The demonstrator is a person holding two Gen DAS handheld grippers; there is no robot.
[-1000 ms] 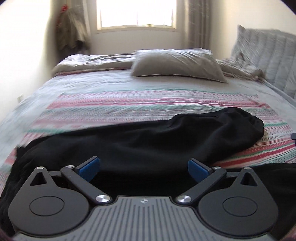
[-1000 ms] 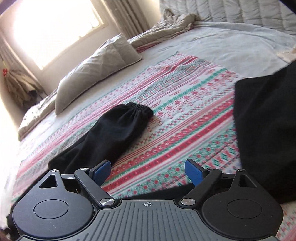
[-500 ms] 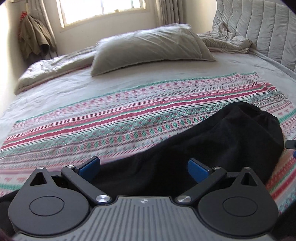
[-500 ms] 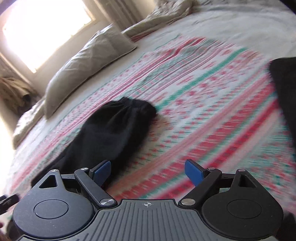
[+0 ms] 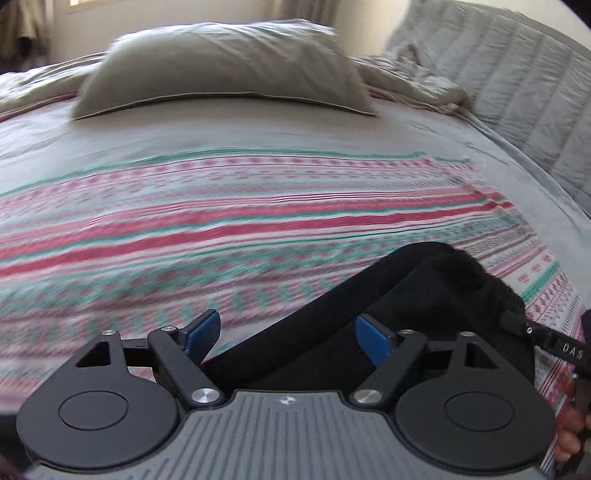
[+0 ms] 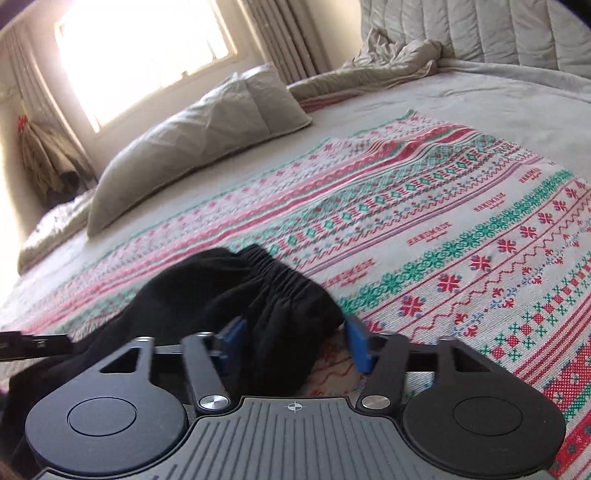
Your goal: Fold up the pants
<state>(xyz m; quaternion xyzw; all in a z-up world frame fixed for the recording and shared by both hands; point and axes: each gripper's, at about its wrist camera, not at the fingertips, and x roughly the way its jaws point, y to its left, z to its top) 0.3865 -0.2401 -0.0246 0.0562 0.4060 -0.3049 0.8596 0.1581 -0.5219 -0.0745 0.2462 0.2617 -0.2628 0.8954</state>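
Black pants lie on a red, green and white patterned blanket (image 6: 461,229). One leg ends in a gathered elastic cuff (image 6: 284,280). My right gripper (image 6: 295,339) sits low at that cuff, its jaws closing with the cuff's near corner between the blue pads (image 6: 357,343), which do not visibly press it. The left gripper (image 5: 288,336) hovers over the same leg (image 5: 424,295) a little back from its end, jaws closing, with black cloth between and below its pads. The right gripper's finger (image 5: 546,343) shows at the left view's right edge.
A grey pillow (image 6: 199,144) lies across the far side of the bed. Crumpled bedding (image 6: 391,62) and a quilted headboard (image 6: 480,33) are at the right. A bright window (image 6: 140,55) and hanging clothes (image 6: 51,162) stand behind. A person's hand (image 5: 569,424) holds the right gripper.
Both grippers have come down and forward to the leg's cuff end, the left one sliding right along the leg. Both pairs of jaws have narrowed, the right pair more.
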